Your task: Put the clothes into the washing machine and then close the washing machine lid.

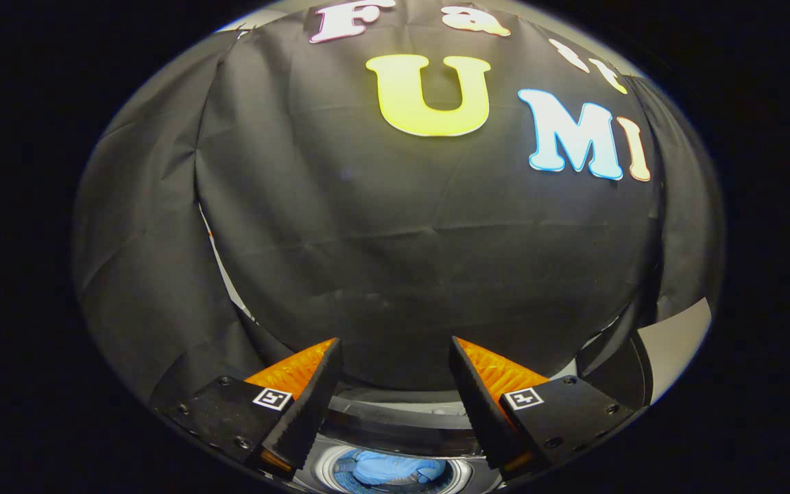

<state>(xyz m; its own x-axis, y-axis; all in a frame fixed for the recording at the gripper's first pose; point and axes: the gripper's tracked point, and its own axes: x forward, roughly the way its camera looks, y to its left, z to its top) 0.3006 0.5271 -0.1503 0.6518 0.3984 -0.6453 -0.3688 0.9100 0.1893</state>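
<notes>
My gripper (393,353) is open, its two fingers spread wide with nothing between them, held above the washing machine (395,429). Below and between the fingers I see the machine's round drum opening with a blue garment (395,468) lying inside it. The machine's dark top edge runs just beyond the fingers. Its lid is hidden from me. The fingertips point at the booth's black cloth wall (402,261) behind the machine.
The black cloth wall hangs close behind the machine and wraps round to the left. A pale panel (676,336) shows past the cloth's lower right edge.
</notes>
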